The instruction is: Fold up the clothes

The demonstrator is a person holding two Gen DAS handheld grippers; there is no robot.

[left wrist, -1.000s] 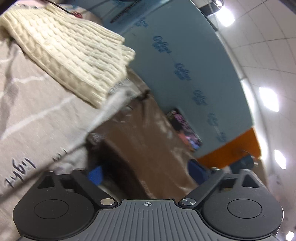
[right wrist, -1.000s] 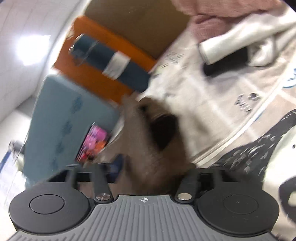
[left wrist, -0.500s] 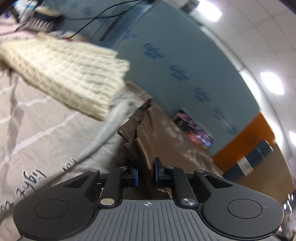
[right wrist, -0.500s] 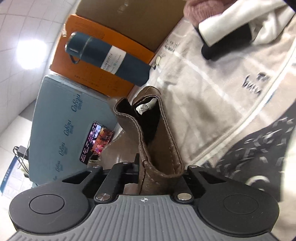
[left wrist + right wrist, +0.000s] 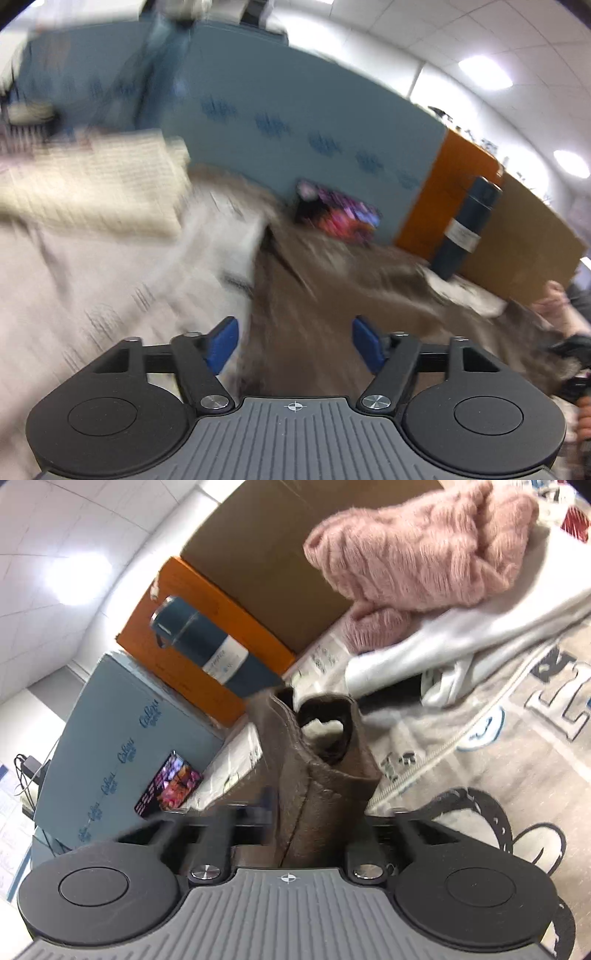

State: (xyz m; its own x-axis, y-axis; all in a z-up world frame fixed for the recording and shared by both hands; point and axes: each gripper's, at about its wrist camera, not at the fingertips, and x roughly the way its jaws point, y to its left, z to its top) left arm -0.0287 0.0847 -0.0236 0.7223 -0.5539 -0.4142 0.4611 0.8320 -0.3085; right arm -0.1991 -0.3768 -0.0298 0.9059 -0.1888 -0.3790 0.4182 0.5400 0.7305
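A brown garment (image 5: 332, 295) lies on the printed grey bed sheet (image 5: 92, 295) and stretches toward the right. My left gripper (image 5: 293, 339) is open, its blue pads (image 5: 221, 341) on either side of the brown cloth, not clamping it. In the right wrist view the same brown garment (image 5: 317, 775) stands up in a fold between the jaws. My right gripper (image 5: 314, 812) is shut on it; its left finger is blurred.
A folded cream knit sweater (image 5: 92, 192) lies at left. A pink fuzzy sweater (image 5: 424, 546) and white clothes (image 5: 443, 635) lie at right. A blue-grey box (image 5: 295, 129), orange box (image 5: 207, 627), dark flask (image 5: 207, 646) and cardboard (image 5: 277, 535) line the far edge.
My left gripper was shut on the brown garment half a second ago; now its jaws stand open and the view has swung right. The right gripper keeps its hold.
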